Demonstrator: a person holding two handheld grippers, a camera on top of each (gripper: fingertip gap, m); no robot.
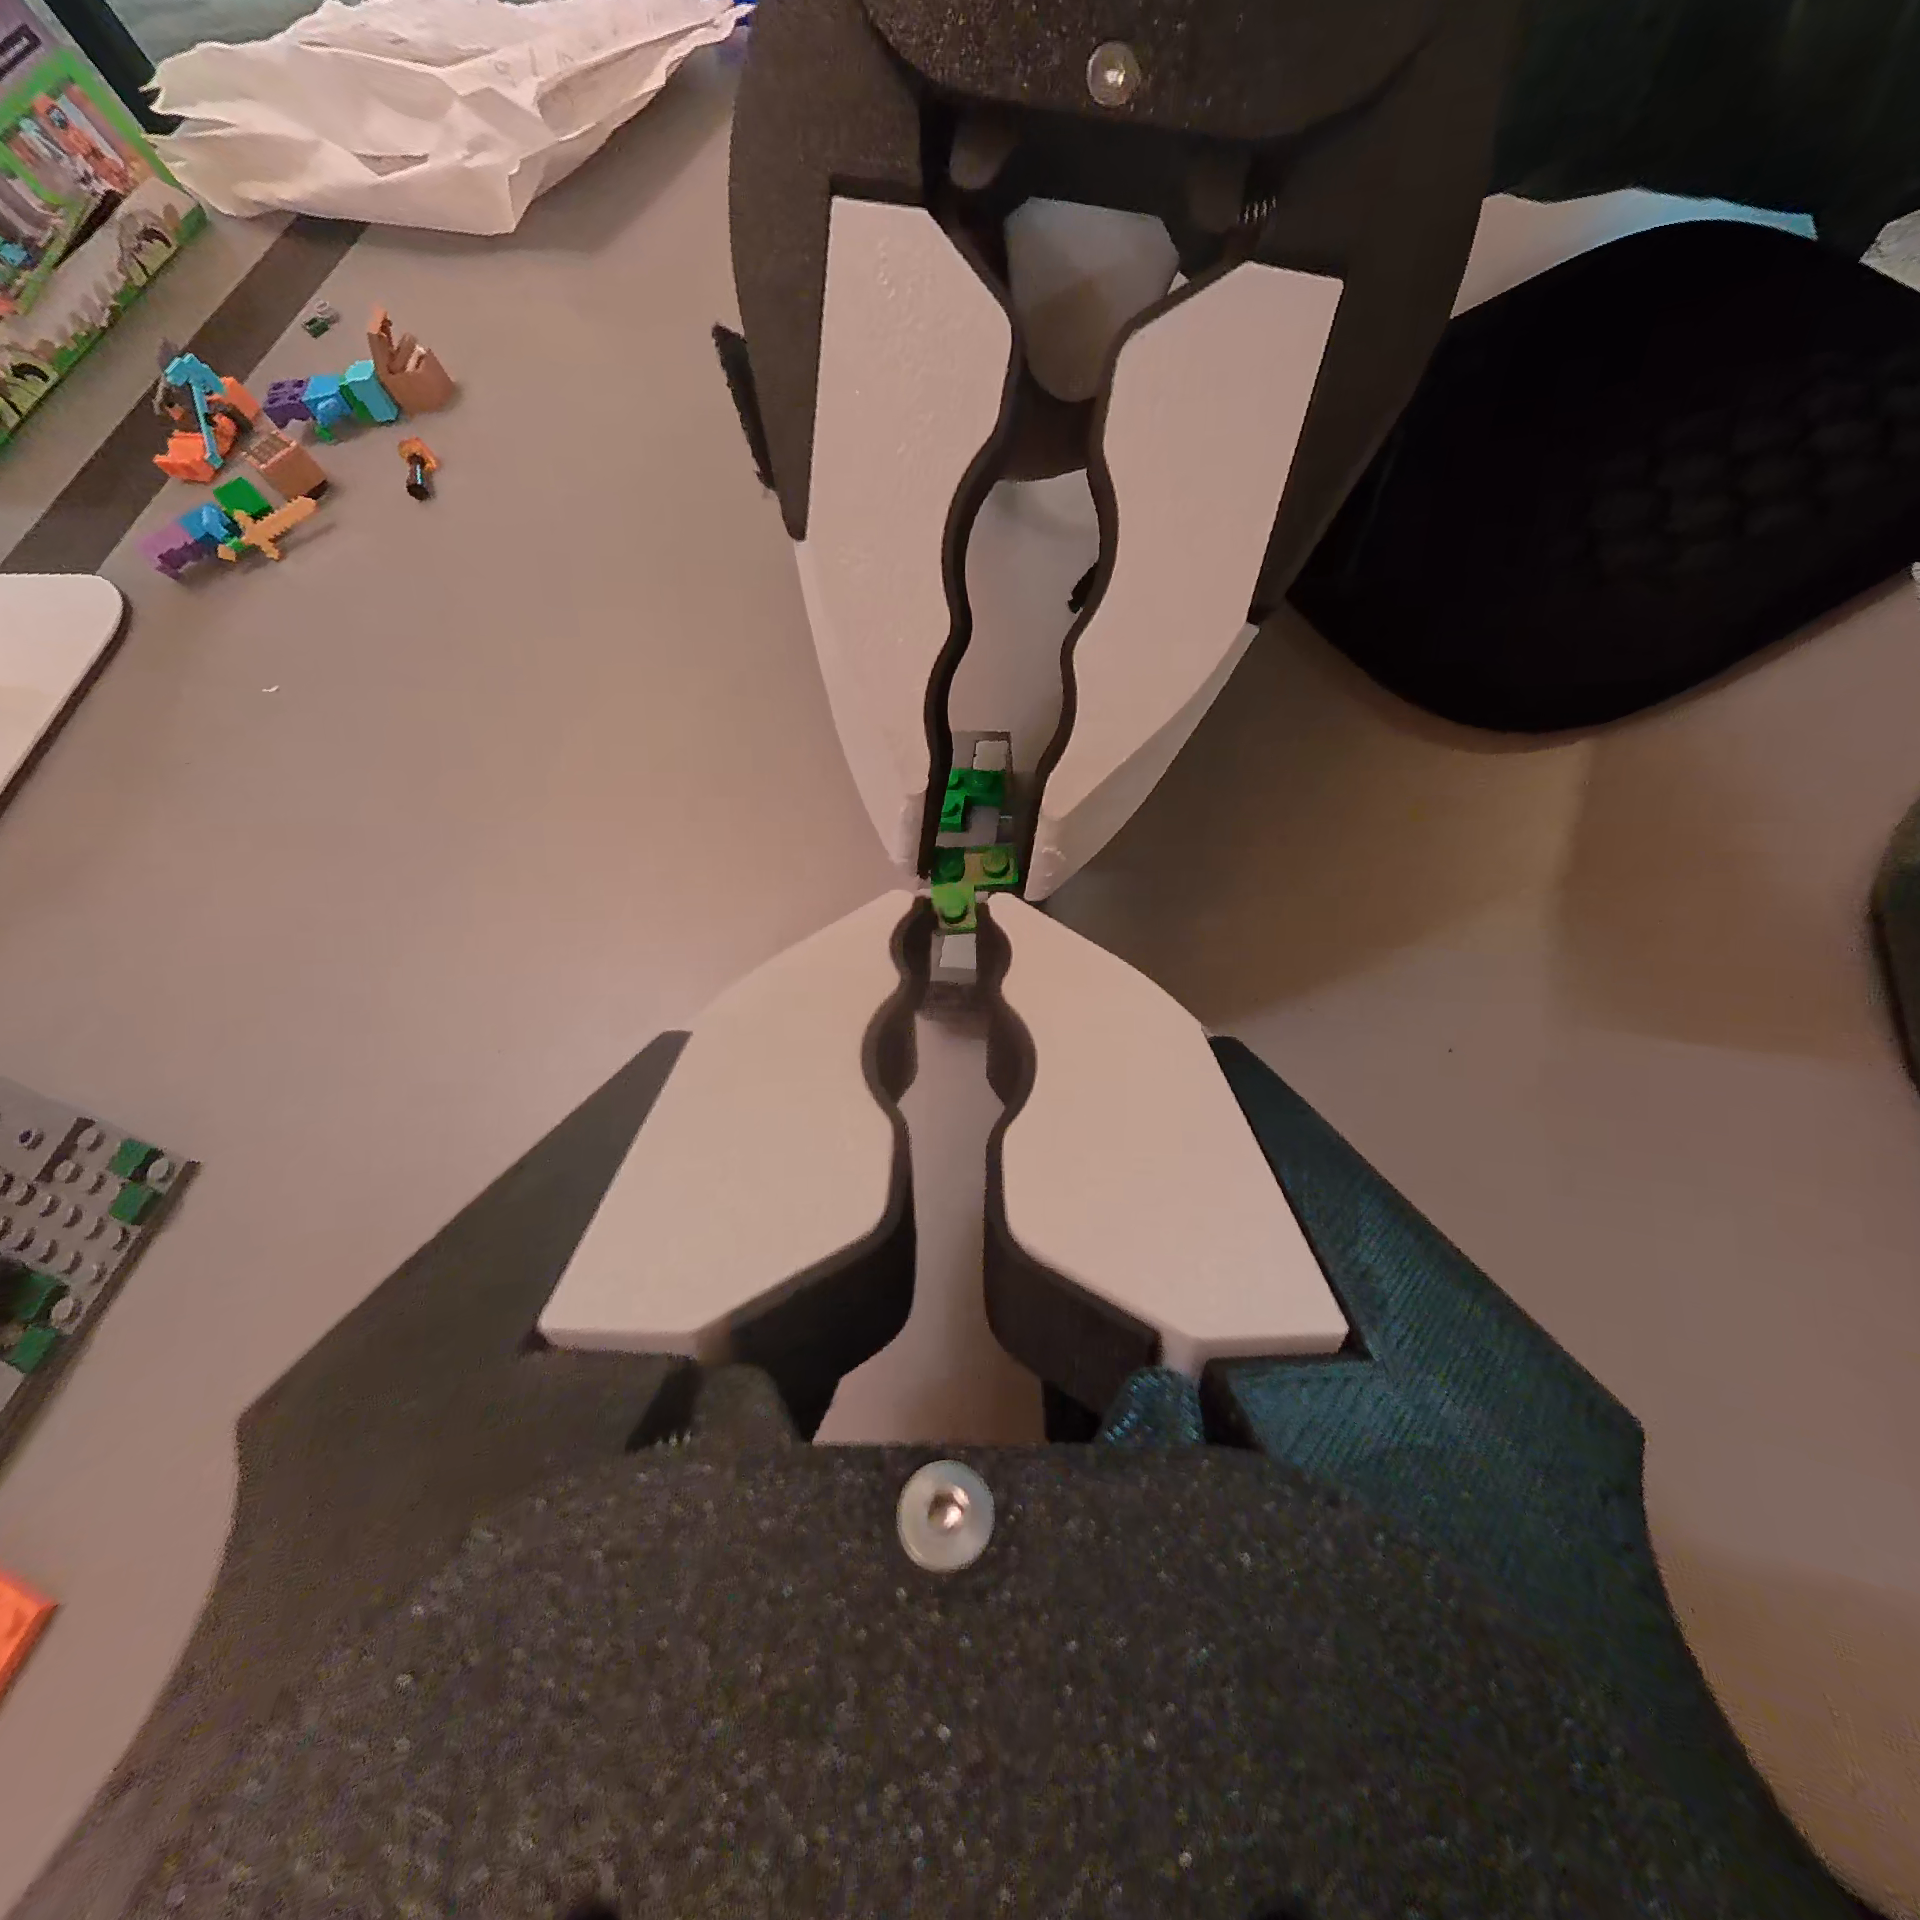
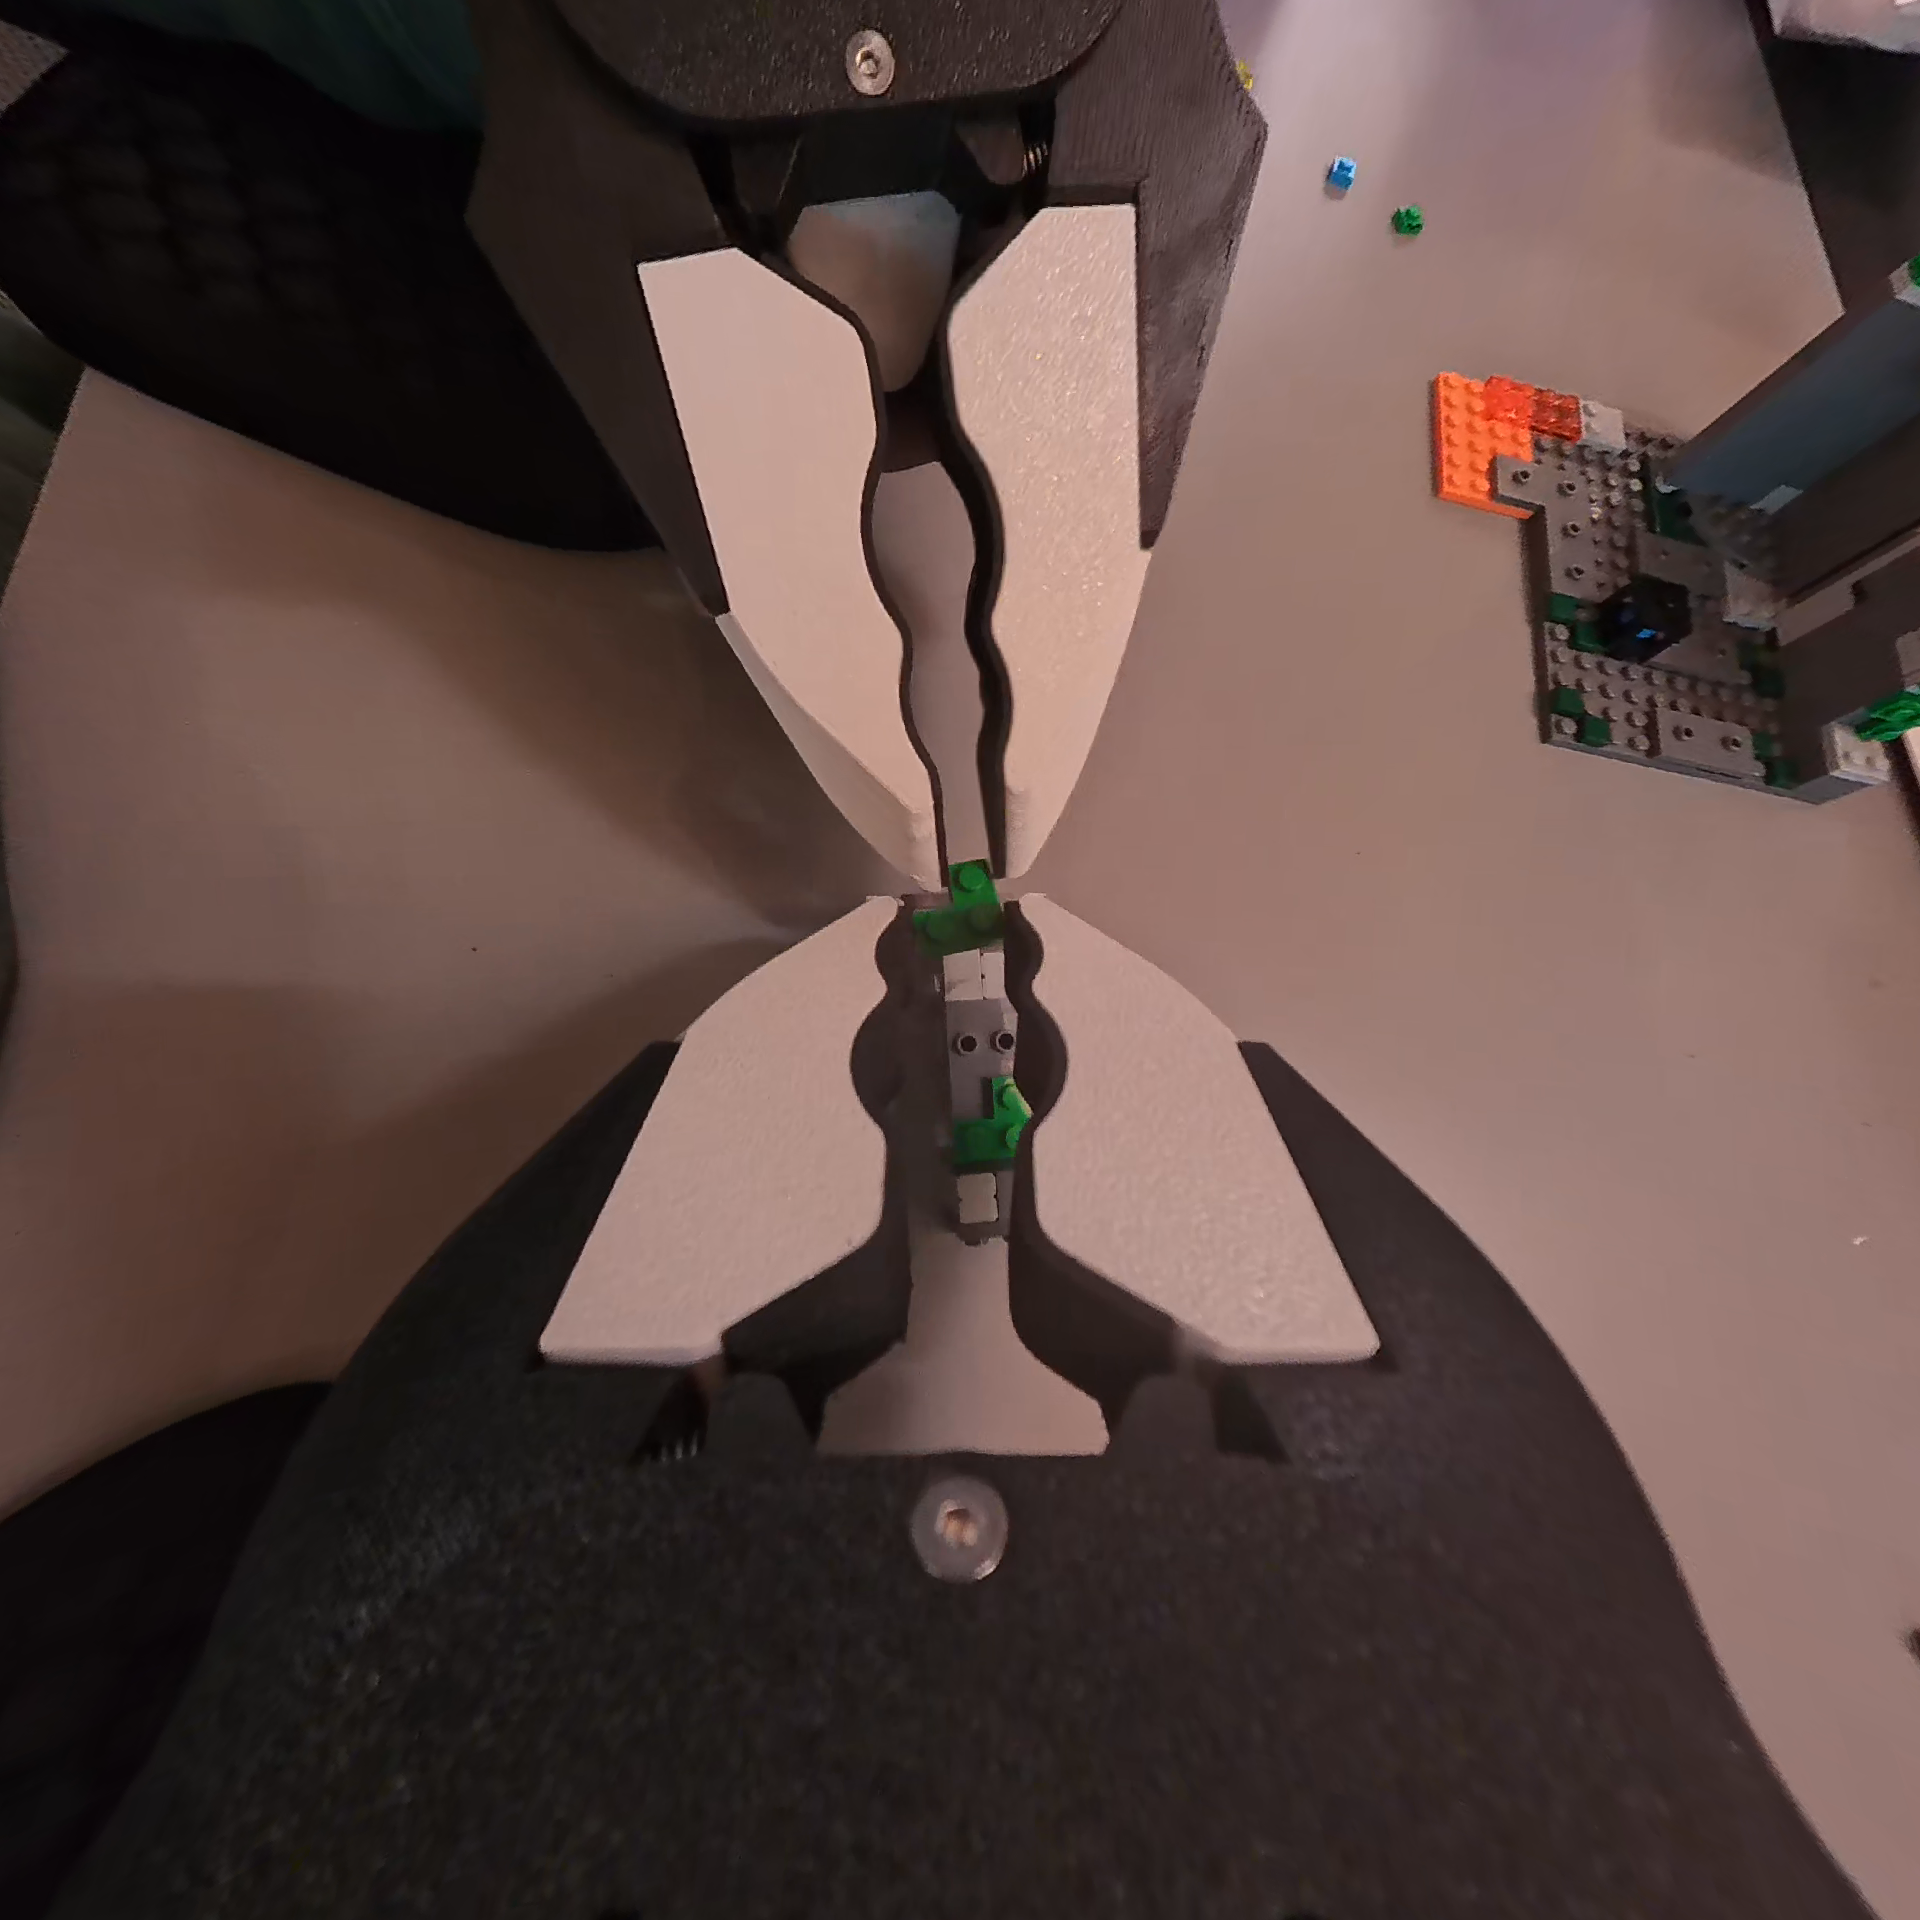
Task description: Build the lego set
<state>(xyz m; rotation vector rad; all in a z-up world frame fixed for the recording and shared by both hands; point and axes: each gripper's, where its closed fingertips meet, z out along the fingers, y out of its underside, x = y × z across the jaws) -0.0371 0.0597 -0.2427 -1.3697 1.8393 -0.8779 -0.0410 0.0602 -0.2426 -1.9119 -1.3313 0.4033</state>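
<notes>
1. Left wrist view: the left tongs [image 1: 956,940] are closed to a narrow gap on the near end of a small grey-and-green brick assembly [image 1: 971,831], pinching it at the fingertips above the desk [image 1: 520,831].
2. The right tongs [image 1: 977,831] reach in from the far side, tip to tip with the left pair, and are likewise closed on the other end of the same assembly.
3. Right wrist view: the right tongs [image 2: 961,997] hold the grey column with green plates, most of it lying between their own fingers; the left tongs [image 2: 971,873] pinch the green plate at its far end.
4. To the left on the desk lie loose minifigure parts [image 1: 281,447], blue, purple, orange and brown, near a green-edged set box [image 1: 73,239] whose printing is too blurred to read, and a crumpled white paper bag [image 1: 436,104].
5. A grey studded baseplate build [image 2: 1652,623] with an orange corner sits on the desk, well apart from both tongs; a loose blue brick [image 2: 1341,172] and a loose green piece [image 2: 1407,219] lie beyond it.
</notes>
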